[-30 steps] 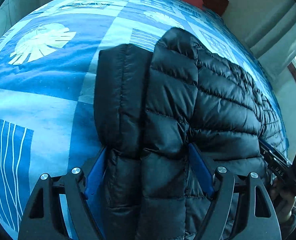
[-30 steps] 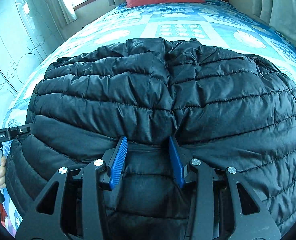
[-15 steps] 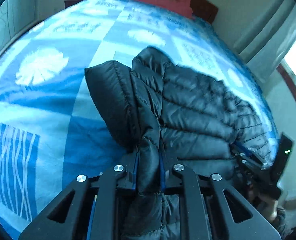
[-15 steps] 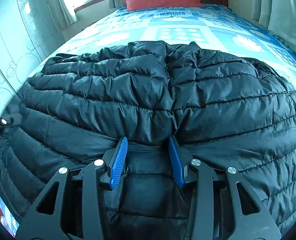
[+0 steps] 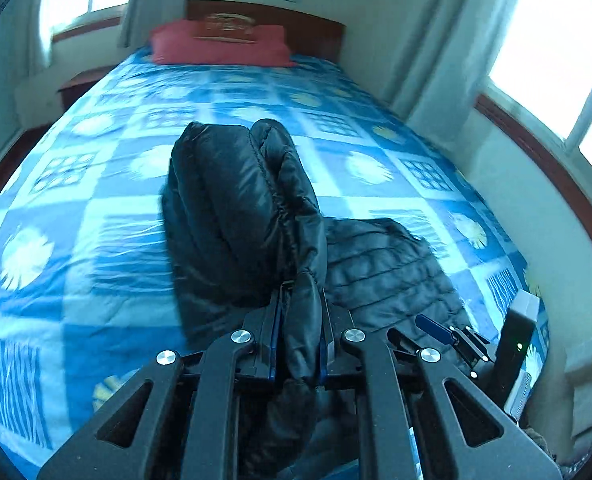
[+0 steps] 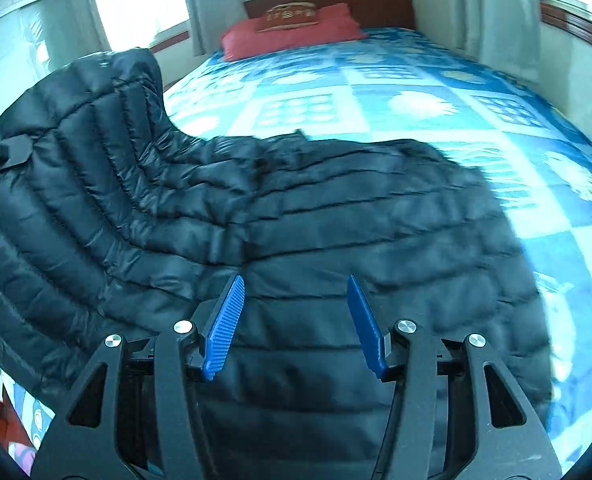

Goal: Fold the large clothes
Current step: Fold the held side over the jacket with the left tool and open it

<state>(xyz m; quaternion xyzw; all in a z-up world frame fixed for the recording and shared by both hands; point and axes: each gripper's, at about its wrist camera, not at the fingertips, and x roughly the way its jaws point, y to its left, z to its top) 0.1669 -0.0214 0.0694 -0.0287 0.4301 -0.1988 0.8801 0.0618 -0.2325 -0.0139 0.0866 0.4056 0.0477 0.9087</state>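
Blue patchwork cotton, printed with pale leaves and stripes, covers the one bed point(image 6: 436, 92), which fills both views and runs back to a single brown headboard point(image 5: 296, 26). One black quilted puffer jacket point(image 6: 336, 232) lies across the near end of that bed; its body is spread flat, while its left side is lifted clear of the cover and hangs in a bunched fold. One red pillow point(image 5: 219, 46) sits against the headboard, well apart from the jacket. Two windows show, one on each side of the room, each edged by pale curtains, and a small dark nightstand point(image 5: 81, 82) stands left of the bed. The left gripper point(image 5: 299, 332) is clamped tight on a puffed ridge of the jacket, and the raised fabric blocks much of the bed's middle in the left wrist view. The right gripper point(image 6: 296, 320) hovers over the flat part of the jacket; its jaws are opening, with nothing pinched between the blue pads point(image 6: 223, 328).
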